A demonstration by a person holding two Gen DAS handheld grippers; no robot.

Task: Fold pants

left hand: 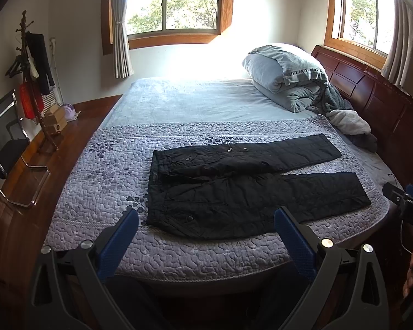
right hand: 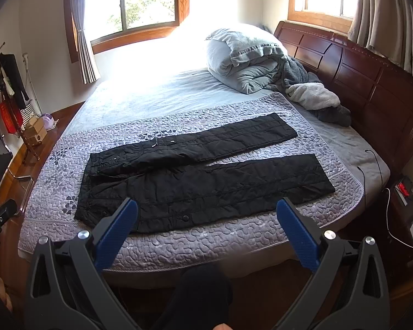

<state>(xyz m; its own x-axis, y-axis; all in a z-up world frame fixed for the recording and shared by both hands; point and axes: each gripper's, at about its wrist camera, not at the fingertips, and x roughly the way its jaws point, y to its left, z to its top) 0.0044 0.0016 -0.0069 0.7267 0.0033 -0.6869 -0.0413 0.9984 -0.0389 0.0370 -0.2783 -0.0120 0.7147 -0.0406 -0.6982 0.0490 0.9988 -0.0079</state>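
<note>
Black quilted pants [left hand: 234, 189] lie flat and spread out on the purple quilted bedspread [left hand: 96, 181], waistband to the left, both legs pointing right and slightly apart. They also show in the right wrist view [right hand: 201, 181]. My left gripper [left hand: 206, 214] is open and empty, held in the air off the bed's near edge, in front of the waist part. My right gripper [right hand: 208, 206] is open and empty, also off the near edge, in front of the nearer leg. Neither touches the pants.
A rolled grey duvet [left hand: 286, 74] and loose grey clothes [left hand: 349, 123] lie at the far right by the wooden headboard [left hand: 385, 110]. A chair [left hand: 5, 148] and coat rack [left hand: 33, 77] stand left. A nightstand with cables [right hand: 404, 209] stands right.
</note>
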